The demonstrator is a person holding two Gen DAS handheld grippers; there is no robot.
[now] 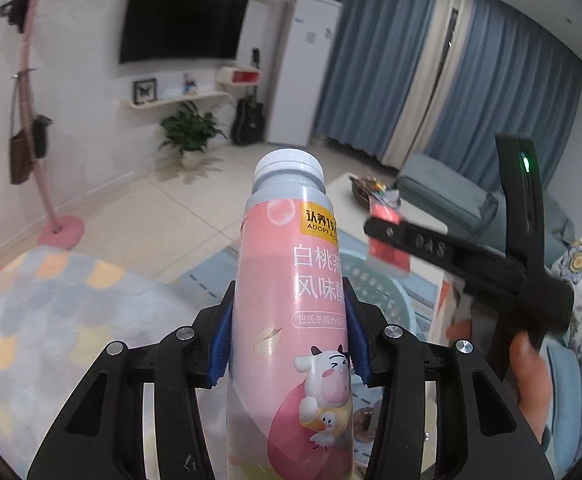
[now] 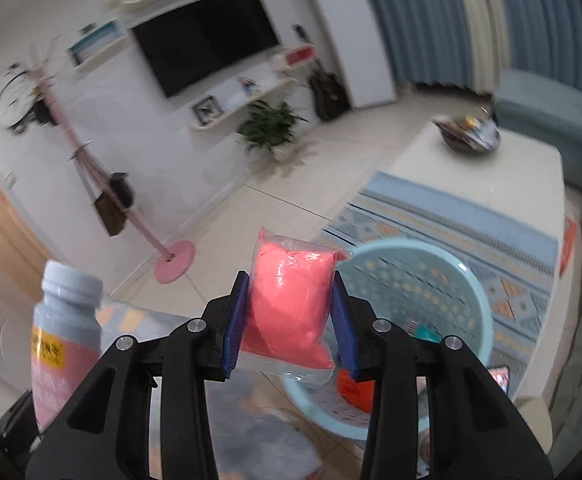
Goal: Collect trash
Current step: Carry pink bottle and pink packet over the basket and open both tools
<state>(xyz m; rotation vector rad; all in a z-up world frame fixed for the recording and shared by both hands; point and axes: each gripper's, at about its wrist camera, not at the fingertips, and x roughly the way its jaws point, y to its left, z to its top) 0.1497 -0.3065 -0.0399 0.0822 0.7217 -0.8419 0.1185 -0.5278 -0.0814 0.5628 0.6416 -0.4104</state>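
My left gripper (image 1: 289,336) is shut on a pink yogurt drink bottle (image 1: 291,300) with a white cap, held upright in the air. The bottle also shows at the left of the right wrist view (image 2: 65,340). My right gripper (image 2: 289,320) is shut on a clear plastic bag of pink stuff (image 2: 289,308), held just above and left of a light blue perforated basket (image 2: 463,280) on the floor. The basket holds an orange-red item (image 2: 355,390) and a teal item (image 2: 427,334). In the left wrist view the right gripper (image 1: 387,240) with the pink bag (image 1: 389,252) is blurred above the basket (image 1: 383,284).
A white low table (image 2: 491,176) with a dark bowl of odds and ends (image 2: 467,132) stands behind the basket on a patterned rug (image 2: 451,220). A blue sofa (image 1: 443,196) is at right. A pink coat stand (image 2: 171,264), a potted plant (image 1: 189,132) and a pastel-patterned cushion (image 1: 51,320) are at left.
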